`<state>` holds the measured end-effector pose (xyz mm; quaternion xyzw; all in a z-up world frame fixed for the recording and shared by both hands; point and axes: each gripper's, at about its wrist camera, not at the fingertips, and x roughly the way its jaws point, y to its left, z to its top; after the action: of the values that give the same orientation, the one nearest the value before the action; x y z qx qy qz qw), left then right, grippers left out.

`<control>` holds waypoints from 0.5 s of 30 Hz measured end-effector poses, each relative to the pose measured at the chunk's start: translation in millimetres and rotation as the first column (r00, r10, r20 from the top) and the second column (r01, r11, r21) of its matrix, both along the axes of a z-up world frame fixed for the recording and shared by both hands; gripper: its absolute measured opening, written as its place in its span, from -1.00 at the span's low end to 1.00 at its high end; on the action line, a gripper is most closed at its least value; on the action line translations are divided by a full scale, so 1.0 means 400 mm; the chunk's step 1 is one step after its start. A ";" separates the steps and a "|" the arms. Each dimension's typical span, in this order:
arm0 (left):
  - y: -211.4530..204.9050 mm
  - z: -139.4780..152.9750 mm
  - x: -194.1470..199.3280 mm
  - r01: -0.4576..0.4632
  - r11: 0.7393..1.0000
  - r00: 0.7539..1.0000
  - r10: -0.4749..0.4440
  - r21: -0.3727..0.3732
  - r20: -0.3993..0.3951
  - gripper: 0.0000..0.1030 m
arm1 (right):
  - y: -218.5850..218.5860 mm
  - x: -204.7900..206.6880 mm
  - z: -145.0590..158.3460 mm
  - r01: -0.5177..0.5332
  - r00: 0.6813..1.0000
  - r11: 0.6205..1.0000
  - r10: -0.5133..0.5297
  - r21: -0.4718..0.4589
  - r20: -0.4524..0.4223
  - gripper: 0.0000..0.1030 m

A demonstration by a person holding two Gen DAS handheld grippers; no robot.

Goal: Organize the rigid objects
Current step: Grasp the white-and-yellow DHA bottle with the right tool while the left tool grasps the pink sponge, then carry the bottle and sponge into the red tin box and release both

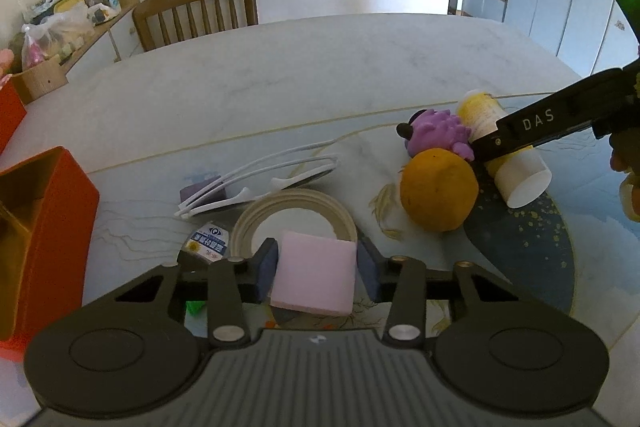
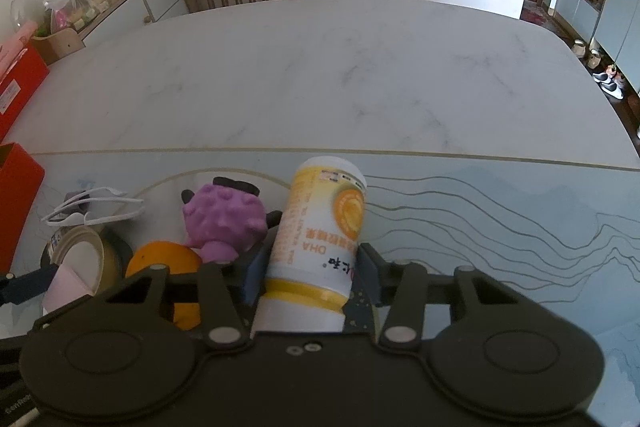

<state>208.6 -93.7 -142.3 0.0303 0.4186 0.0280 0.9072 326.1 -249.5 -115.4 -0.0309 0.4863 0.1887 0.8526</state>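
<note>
At the far left an orange-red box (image 1: 60, 227) is standing open on the worktop (image 1: 280, 75). Next to it a white clothes hanger (image 1: 256, 179) is lying flat beside a roll of tape (image 1: 296, 215). The left hand-held gripper (image 1: 316, 267) is closing partway around a pink block (image 1: 314, 275) that is resting against the tape roll, its flat face tilting up toward the camera; the left pad looks to be touching it, while a sliver of gap is showing at the right pad. Further right an orange (image 1: 438, 189) is sitting just in front of a purple spiky toy (image 1: 436, 133). The right hand-held gripper (image 2: 312, 275) is partly closed on a yellow-and-white bottle (image 2: 320, 239), both pads pressing its lower body. The bottle is lying on the worktop just beside the toy, its long axis running away from that gripper, white cap end nearest the camera and rounded base pointing toward the far edge.
</note>
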 end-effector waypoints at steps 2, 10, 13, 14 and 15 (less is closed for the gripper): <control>-0.005 -0.001 0.000 0.003 1.000 1.000 -0.003 0.009 0.001 -0.19 | 0.002 -0.003 0.000 -0.001 1.000 1.000 0.001 -0.007 0.005 -0.09; 0.004 0.024 -0.008 -0.020 0.999 1.000 0.021 -0.025 0.016 -0.20 | -0.027 -0.032 0.025 -0.001 1.000 1.000 0.001 0.004 0.017 -0.13; 0.007 0.039 -0.016 -0.035 0.999 0.999 0.036 -0.035 0.017 -0.20 | -0.039 -0.050 0.053 -0.014 0.999 1.000 0.014 0.019 0.029 -0.14; 0.011 0.046 -0.018 -0.039 0.998 0.999 0.040 -0.041 0.020 -0.20 | -0.043 -0.057 0.062 -0.020 0.999 1.000 0.019 0.024 0.035 -0.14; 0.014 0.052 -0.021 -0.041 0.998 0.999 0.042 -0.044 0.023 -0.20 | -0.045 -0.065 0.072 -0.033 0.999 0.999 0.032 0.027 0.043 -0.14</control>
<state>200.3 -88.1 -121.4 0.0016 0.4089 0.0382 0.9118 300.1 -267.5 -86.8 -0.0310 0.4648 0.2084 0.8600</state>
